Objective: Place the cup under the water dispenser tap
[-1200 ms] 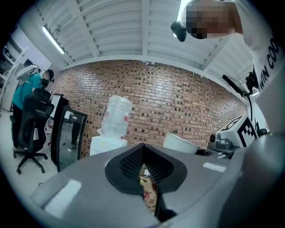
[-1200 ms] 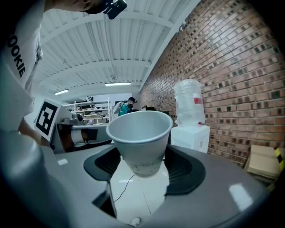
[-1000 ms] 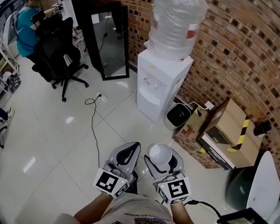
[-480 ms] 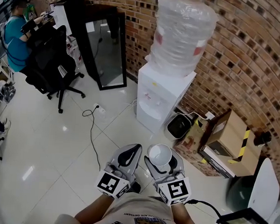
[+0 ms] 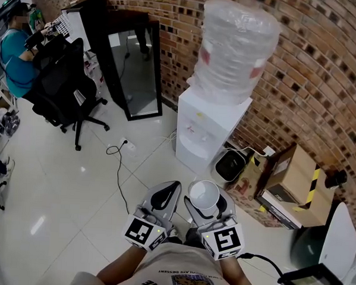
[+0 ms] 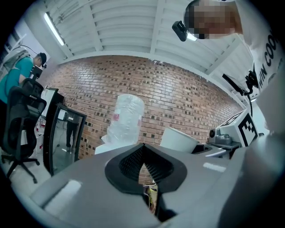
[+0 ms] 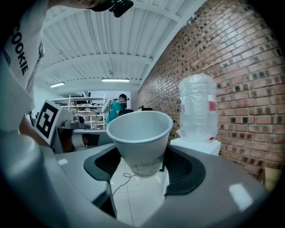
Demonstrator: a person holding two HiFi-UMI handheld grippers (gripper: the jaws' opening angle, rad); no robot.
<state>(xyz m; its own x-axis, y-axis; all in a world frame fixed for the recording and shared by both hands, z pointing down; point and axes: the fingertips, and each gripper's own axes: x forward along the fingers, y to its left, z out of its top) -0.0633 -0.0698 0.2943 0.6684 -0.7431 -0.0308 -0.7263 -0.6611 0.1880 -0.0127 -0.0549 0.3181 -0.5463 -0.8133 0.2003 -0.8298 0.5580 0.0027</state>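
The right tongs (image 7: pixel 141 168) pinch a white cup (image 7: pixel 140 133) low on its sides, upright, mouth open to the ceiling. The left tongs (image 6: pixel 143 153) are pressed together at the tips with nothing between them, just beside the right pair. The cup hangs above the tiled floor (image 5: pixel 63 180), apart from the white water dispenser (image 5: pixel 208 131), which stands at the floor's edge against the brick wall (image 5: pixel 312 74) with a clear bottle (image 5: pixel 235 46) on top.

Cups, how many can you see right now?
1. The cup is upright in the right gripper, short of the dispenser. More could be hidden behind the boxes.
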